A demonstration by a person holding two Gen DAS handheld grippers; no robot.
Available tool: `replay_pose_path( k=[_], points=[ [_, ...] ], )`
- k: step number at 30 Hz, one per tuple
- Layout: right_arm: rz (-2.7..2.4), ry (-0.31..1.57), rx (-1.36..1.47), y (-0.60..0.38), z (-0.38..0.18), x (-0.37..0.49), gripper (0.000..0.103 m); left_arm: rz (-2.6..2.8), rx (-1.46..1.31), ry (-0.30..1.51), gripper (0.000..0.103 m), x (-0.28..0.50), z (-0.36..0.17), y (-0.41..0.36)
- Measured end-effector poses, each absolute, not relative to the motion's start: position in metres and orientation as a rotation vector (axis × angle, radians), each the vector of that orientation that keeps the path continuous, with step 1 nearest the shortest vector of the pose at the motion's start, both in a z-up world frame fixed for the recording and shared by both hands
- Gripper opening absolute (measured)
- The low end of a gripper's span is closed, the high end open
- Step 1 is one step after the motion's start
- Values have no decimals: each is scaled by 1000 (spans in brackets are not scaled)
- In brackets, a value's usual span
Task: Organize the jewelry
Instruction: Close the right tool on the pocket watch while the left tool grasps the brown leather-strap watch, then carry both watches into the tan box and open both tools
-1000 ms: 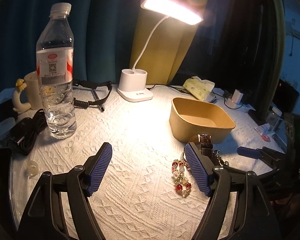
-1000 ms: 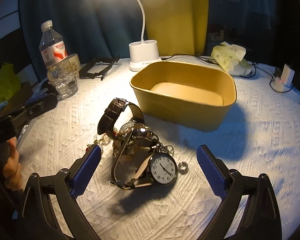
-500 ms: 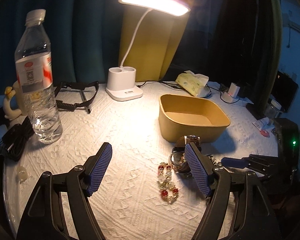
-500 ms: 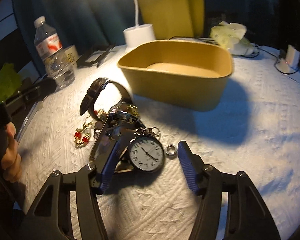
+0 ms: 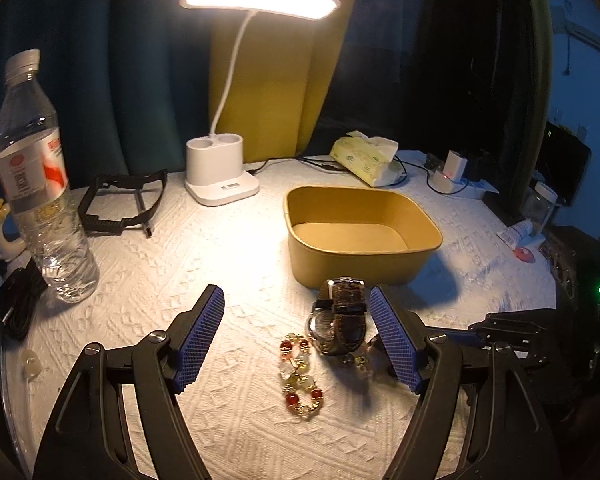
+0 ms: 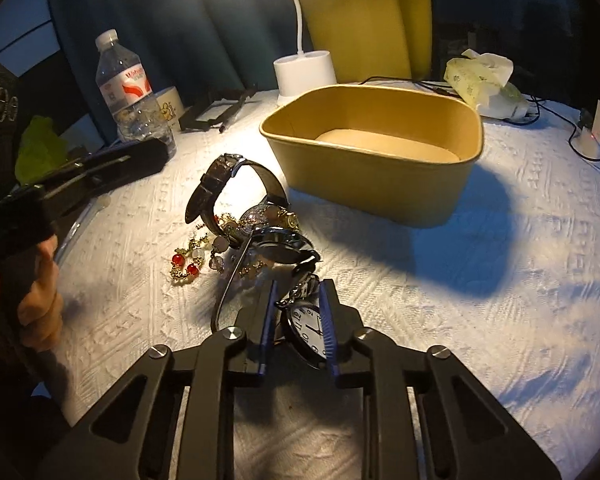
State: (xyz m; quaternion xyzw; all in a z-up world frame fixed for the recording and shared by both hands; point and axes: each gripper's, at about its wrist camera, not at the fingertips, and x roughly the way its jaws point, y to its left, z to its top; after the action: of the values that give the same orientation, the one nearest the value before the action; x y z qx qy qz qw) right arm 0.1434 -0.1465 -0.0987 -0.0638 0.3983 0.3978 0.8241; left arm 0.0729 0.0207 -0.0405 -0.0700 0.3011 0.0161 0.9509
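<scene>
A white textured cloth covers the round surface (image 5: 228, 264), lit by a white desk lamp (image 5: 220, 168) at the far side. Near the middle lies a heap of jewelry: a white-faced watch (image 6: 306, 330), a brown-strap watch (image 5: 346, 320) and a red-beaded bracelet (image 5: 300, 376). The right hand-held gripper (image 6: 296, 320) is closing, its blue pads narrow on the white-faced watch, seemingly gripping its edge, though contact is hard to confirm. The left hand-held gripper (image 5: 300, 336) stands wide over the bracelet. Just beyond sits an empty tan box (image 5: 360, 232); a water bottle (image 5: 40, 184) stands far left.
</scene>
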Motion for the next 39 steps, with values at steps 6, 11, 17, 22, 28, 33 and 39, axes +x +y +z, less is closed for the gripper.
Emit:
replay_pose_path(
  k=[6,11,17,22,28,33,39],
  points=[
    [863,882,-63,-165,-103,147,25,13,-120,638,78,79,-43,7],
    [856,905,-10,-180,-108,148,36,4,-93,642,78,82,-41,-2],
    [820,907,17,-197,-106,150,50,-8,-77,658,78,91,-41,-7],
    [842,850,-38,-200,-108,135,52,-18,-54,736,78,107,-56,-9],
    [850,840,-37,-201,-110,130,40,-41,-44,758,59,110,-63,-9],
    [852,836,-51,-200,-109,130,40,-45,-52,786,23,112,-70,-8],
    [856,810,-24,-203,-103,136,40,-78,-62,766,22,110,-66,-10]
  ],
)
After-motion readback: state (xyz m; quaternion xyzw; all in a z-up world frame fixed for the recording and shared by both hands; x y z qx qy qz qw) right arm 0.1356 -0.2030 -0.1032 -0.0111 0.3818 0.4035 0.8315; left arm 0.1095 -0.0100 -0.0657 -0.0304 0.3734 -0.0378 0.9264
